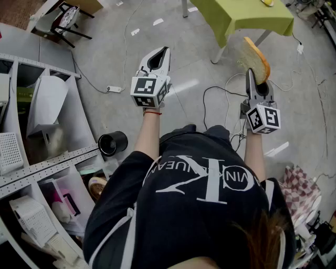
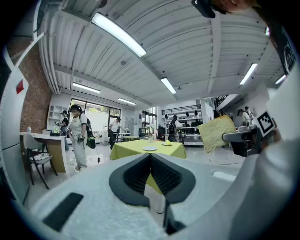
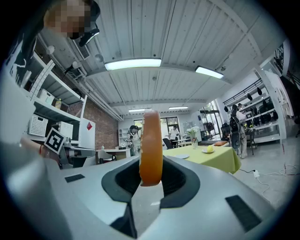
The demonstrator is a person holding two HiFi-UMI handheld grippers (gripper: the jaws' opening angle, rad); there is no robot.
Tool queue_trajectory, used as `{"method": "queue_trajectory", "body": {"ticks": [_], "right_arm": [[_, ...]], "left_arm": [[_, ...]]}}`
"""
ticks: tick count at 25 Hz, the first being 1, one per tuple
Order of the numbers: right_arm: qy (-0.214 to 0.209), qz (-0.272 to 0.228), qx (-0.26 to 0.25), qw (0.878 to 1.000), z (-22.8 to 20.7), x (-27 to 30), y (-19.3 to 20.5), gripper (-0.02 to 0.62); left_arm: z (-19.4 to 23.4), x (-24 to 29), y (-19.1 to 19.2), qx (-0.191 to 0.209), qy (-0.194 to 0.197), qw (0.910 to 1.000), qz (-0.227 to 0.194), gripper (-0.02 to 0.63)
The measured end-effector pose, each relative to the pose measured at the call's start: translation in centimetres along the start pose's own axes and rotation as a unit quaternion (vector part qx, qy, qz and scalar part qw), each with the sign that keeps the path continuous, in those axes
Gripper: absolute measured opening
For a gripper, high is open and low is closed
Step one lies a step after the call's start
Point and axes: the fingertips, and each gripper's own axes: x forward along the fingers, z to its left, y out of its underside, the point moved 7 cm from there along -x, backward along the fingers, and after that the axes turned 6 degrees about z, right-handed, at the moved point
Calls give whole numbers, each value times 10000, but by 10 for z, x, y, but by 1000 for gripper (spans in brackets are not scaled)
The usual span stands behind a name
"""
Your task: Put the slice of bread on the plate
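Note:
A slice of bread [image 1: 255, 57] with an orange-brown crust stands on edge in my right gripper [image 1: 257, 79], which is shut on its lower end. In the right gripper view the bread [image 3: 151, 145] rises upright between the dark pads [image 3: 176, 180]. My left gripper [image 1: 161, 51] is held level beside it at the left, shut with nothing in it; its pads [image 2: 164, 176] meet at the tip. A small white plate [image 2: 150, 148] lies on the lime-green table [image 1: 247, 16] ahead, away from both grippers. The left gripper view also shows the bread [image 2: 216, 132] at the right.
Grey shelving [image 1: 47, 105] with bins lines the left side, and a black cup [image 1: 113, 143] stands by it. Cables [image 1: 220, 94] run over the grey floor. A yellow fruit [image 3: 209, 149] and flowers share the green table. People [image 2: 77, 136] stand in the far room.

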Motion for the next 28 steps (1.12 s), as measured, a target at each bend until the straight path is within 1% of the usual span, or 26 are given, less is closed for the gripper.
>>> {"method": "queue_trajectory", "body": {"ticks": [3, 9, 14, 18, 23, 28], "right_arm": [[16, 29, 24, 10000, 2, 4, 2, 92], [4, 93, -9, 10000, 12, 7, 5, 92], [-89, 215, -33, 9997, 16, 11, 10, 94], [-18, 233, 67, 9997, 9, 16, 7, 94], [25, 264, 32, 9996, 8, 36, 9, 95], [75, 290, 134, 9995, -1, 73, 15, 95]], "left_arm": [[4, 1, 1, 9, 20, 10000, 37, 8], [15, -5, 9, -205, 19, 9998, 51, 8], [17, 1, 15, -368, 58, 9993, 7, 8], [16, 9, 11, -249, 241, 9994, 15, 25], [34, 25, 14, -296, 230, 9993, 68, 25], [59, 55, 16, -316, 211, 9992, 154, 25]]}}
